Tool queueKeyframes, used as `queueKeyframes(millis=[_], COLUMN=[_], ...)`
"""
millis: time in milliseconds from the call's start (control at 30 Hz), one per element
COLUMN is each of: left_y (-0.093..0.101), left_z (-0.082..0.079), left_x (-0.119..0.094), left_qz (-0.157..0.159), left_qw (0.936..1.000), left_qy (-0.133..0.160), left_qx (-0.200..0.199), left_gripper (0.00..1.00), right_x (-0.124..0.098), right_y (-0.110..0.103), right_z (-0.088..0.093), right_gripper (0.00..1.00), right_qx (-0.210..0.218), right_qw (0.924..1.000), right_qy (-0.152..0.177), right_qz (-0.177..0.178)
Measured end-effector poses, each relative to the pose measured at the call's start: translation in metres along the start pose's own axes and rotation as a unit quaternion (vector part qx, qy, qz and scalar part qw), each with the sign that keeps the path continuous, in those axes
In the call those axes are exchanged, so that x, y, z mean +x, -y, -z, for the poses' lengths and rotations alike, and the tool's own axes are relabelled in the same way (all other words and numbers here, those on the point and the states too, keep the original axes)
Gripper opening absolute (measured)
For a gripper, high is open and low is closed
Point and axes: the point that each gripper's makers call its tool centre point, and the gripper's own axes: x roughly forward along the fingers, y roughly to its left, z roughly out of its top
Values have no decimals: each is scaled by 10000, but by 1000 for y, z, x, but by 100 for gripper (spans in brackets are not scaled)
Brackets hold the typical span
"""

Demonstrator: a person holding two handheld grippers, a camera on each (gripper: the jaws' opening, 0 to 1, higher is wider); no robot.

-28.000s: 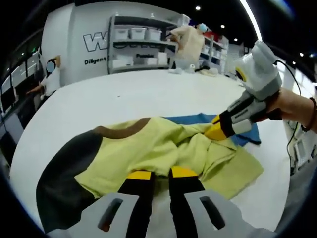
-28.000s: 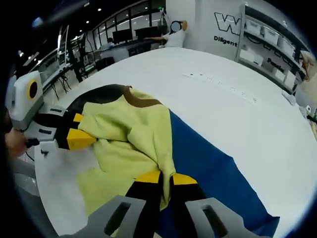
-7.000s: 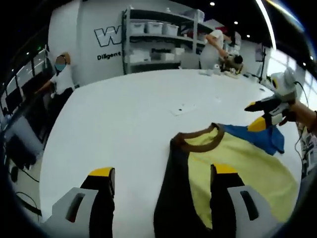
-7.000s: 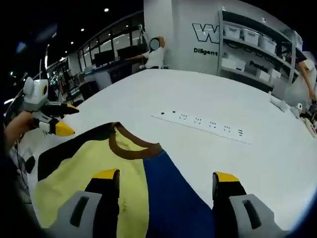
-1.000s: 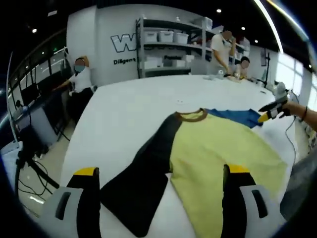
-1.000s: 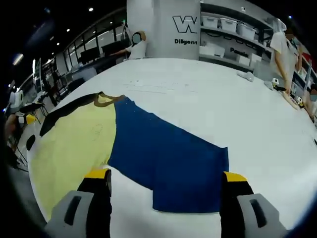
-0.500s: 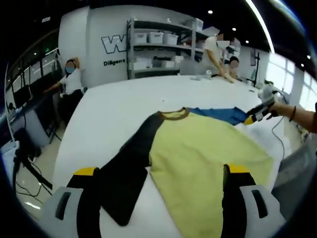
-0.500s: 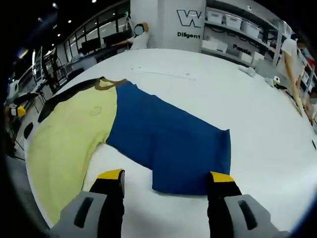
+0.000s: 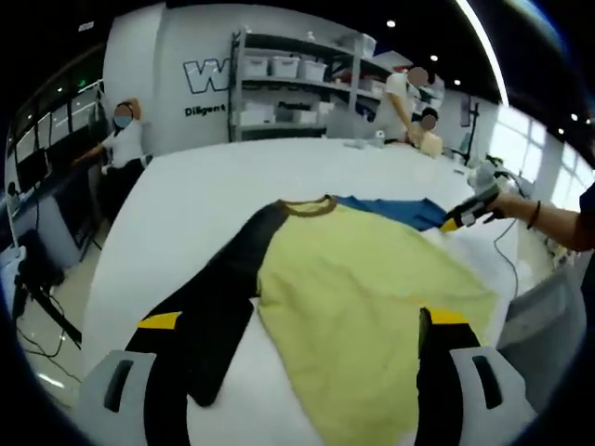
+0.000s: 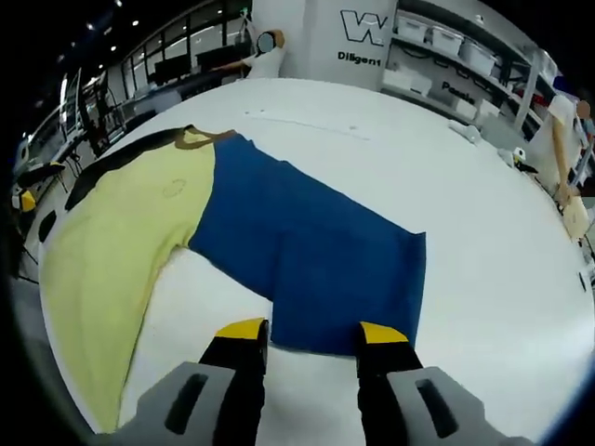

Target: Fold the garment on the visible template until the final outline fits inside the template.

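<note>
The right gripper [image 10: 302, 336] hovers low over the white table [image 10: 483, 242], its yellow-tipped jaws partly closed with a narrow gap and nothing between them, tips just short of the cuff edge of the blue sleeve [image 10: 307, 251]. That sleeve lies flat straight ahead of the jaws and runs away to the brown collar [image 10: 206, 137]; the yellow body [image 10: 121, 232] spreads to the jaws' left, with the black sleeve [image 10: 121, 163] beyond it. No template outline can be made out under the cloth.

The long-sleeved shirt [image 9: 363, 288] looks light, soft and limp. It should drape and wrinkle rather than hold a crease, and it may slide a little on the smooth tabletop. The cuff's near edge, or a corner of it, seems the sensible place to pinch, taking one layer so the sleeve can be carried over the body.

The left gripper [image 9: 302, 325] is held higher, jaws spread wide and empty. The yellow hem lies nearest between them and the black sleeve runs past the left jaw. Farther off to the right, a person's hand [image 9: 521, 209] holds the other gripper at the blue cuff. Shelving [image 9: 297, 88] and people stand beyond the table.
</note>
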Motion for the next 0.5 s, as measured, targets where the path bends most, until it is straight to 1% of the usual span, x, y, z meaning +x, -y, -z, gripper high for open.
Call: queueKeyframes(millis=[67,100,167,267,333,433,500], left_y=[1,2,4,8,10,11,13], left_z=[4,8,11,13,13,14,13], left_x=[-1,-2,-3,-5,-5,-6,-6], left_qz=[-20,-43,-39,18,48,41,65], left_qw=[10000,9998,9997,9997,9997,9997,9997], left_qy=[-59,-152,-183,-209,-192,-201,-195], left_qx=[43,104,173,134,130,119,113], left_gripper=[99,99,99,99,99,99,99], right_x=[0,0,-1,-4,-5,-4,-2], right_y=[1,1,1,-1,-2,-8,-8], right_z=[0,0,0,-2,-3,-3,-1], right_gripper=[28,27,23,18,14,0,0], right_qx=[-10,-19,-55,-85,-76,-75,-127], right_qw=[10000,10000,10000,9999,9999,9997,9997], right_qy=[2,3,-5,-8,-6,-21,-66], right_qz=[-14,-8,-9,-81,-101,-235,-210])
